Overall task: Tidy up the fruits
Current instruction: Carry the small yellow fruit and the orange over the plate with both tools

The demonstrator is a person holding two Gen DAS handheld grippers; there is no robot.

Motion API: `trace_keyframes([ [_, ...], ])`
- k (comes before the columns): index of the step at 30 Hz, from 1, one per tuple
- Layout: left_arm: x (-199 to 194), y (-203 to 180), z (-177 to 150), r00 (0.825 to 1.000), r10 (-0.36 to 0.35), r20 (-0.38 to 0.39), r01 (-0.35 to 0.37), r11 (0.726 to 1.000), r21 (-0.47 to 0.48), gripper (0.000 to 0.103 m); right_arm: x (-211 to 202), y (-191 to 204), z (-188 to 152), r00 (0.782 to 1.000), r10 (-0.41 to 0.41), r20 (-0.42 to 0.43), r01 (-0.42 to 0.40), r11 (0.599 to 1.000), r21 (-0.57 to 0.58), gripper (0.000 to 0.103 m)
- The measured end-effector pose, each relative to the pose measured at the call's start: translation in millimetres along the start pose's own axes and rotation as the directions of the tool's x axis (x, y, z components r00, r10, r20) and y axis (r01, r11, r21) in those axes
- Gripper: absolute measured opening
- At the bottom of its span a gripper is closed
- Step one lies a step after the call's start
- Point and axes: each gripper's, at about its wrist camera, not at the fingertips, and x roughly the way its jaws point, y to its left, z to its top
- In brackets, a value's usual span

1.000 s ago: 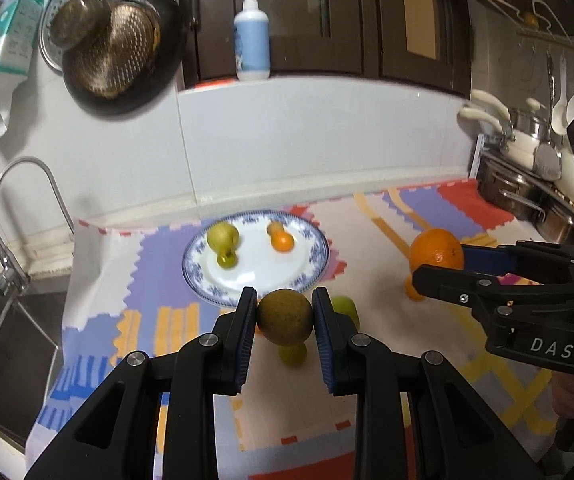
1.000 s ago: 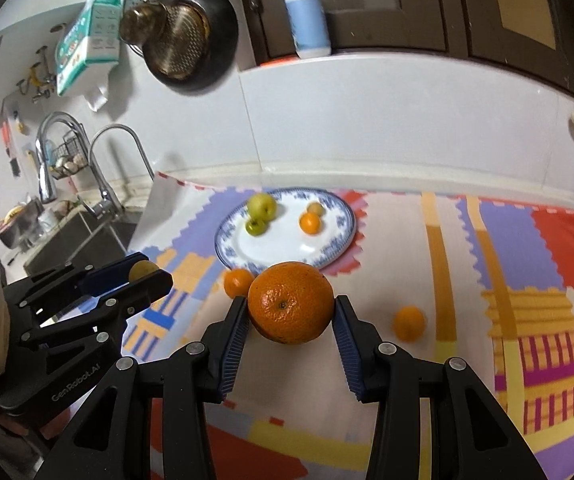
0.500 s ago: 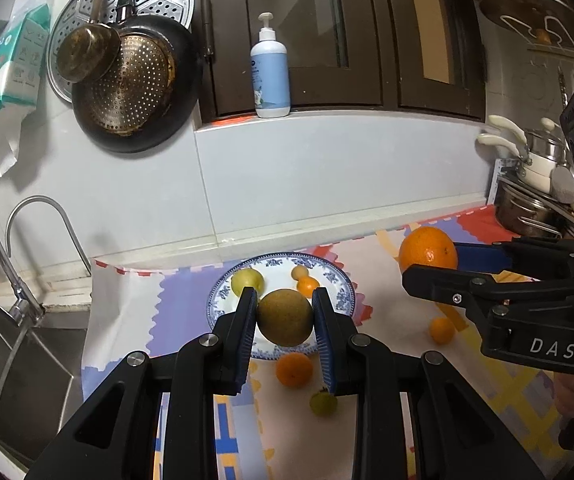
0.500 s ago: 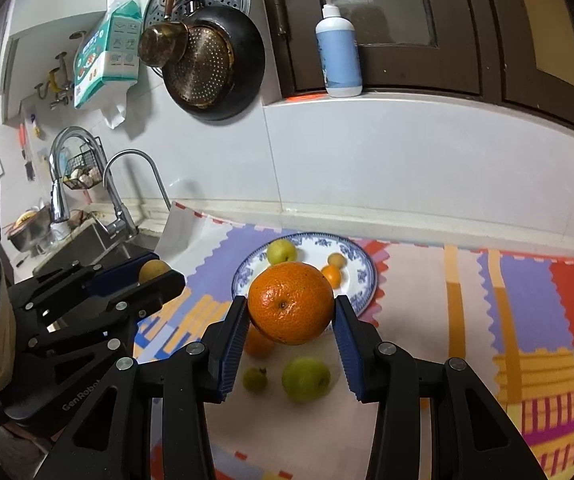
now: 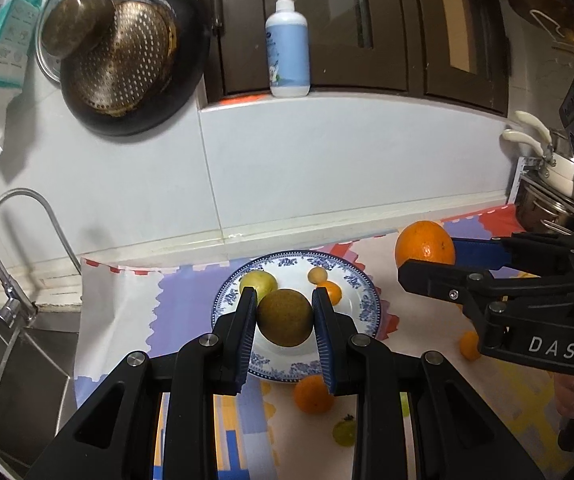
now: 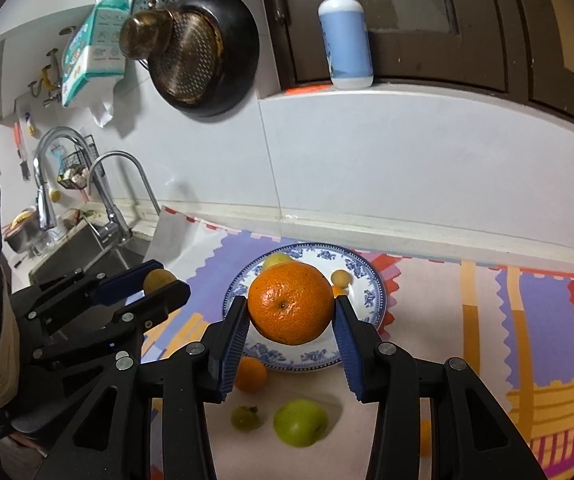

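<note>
Blue-patterned plate (image 6: 373,300), centre of frame, carries three small fruits; task judged partly done. Left claw (image 5: 285,316) is clamped on a brown round fruit (image 5: 284,317), right claw (image 6: 291,308) on a large orange (image 6: 290,302), stem dimple facing the camera; both hang above the plate. Round fruit shows no long axis. Loose on the desk (image 6: 427,340), lower frame: green apple (image 6: 300,422), small green fruit (image 6: 246,417), small oranges.

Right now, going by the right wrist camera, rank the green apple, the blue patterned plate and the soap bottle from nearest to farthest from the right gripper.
1. Green apple: on the mat just below the right gripper, which holds the big orange.
2. Blue patterned plate: on the mat behind the orange.
3. Soap bottle: up on the ledge by the dark cabinet, farthest.
</note>
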Motion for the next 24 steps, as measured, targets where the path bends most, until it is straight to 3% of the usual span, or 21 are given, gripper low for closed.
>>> trace_keyframes([
  [12, 62.6, 11.5, -1.9, 0.995, -0.029, -0.1, 0.027, 0.999, -0.027, 0.028, 64.0, -21.1, 4.6, 0.996, 0.0, -0.092, 0.002, 1.0, 0.023, 0.044],
  [24, 116.1, 18.4, -15.0, 0.976, -0.063, -0.209, 0.056, 0.998, -0.041, 0.028, 116.2, -36.5, -7.7, 0.979, 0.017, -0.204, -0.004, 0.998, 0.063, 0.044],
])
